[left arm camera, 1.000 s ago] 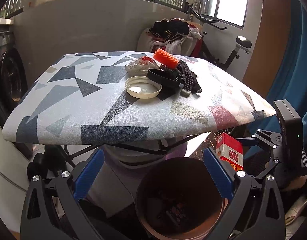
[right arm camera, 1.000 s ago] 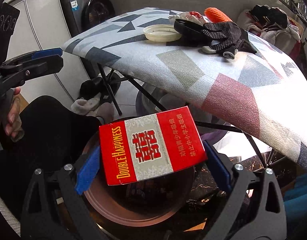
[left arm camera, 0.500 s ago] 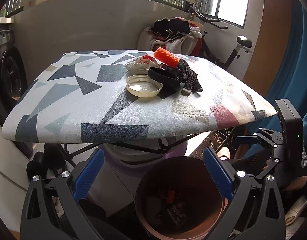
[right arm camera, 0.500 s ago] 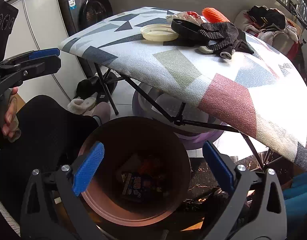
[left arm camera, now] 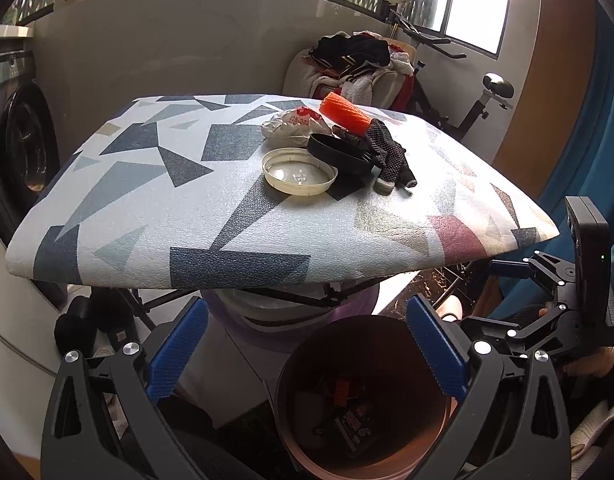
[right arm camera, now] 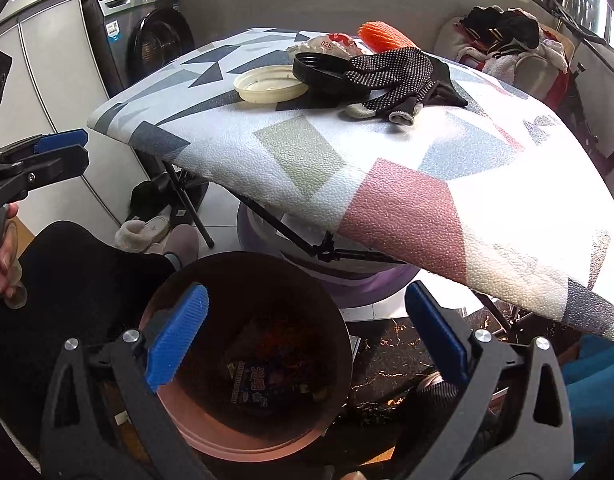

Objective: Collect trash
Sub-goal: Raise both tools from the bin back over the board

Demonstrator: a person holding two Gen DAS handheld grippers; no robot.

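**Both tools empty above the bin**

The left tool (left arm camera: pixel 307 350) and right tool (right arm camera: pixel 305 334) hang with fingers wide apart over a brown bin (right arm camera: pixel 211 436) holding wrappers (right arm camera: pixel 253 384). On the patterned worktop (left arm camera: pixel 155 216) beyond sit a cream lid (left arm camera: pixel 299 176), black lid (left arm camera: pixel 335 152), dotted glove (left arm camera: pixel 389 152), crumpled bag (left arm camera: pixel 291 128) and orange mesh (left arm camera: pixel 345 114), clustered together.

Board: ironing board (left arm camera: pixel 155 216) with a cover of grey, blue and pink shapes.
On it: cream lid (left arm camera: pixel 300 172), black lid (left arm camera: pixel 339 154), dotted black glove (left arm camera: pixel 389 154), crumpled white bag (left arm camera: pixel 293 128), orange mesh roll (left arm camera: pixel 346 114), all clustered together.
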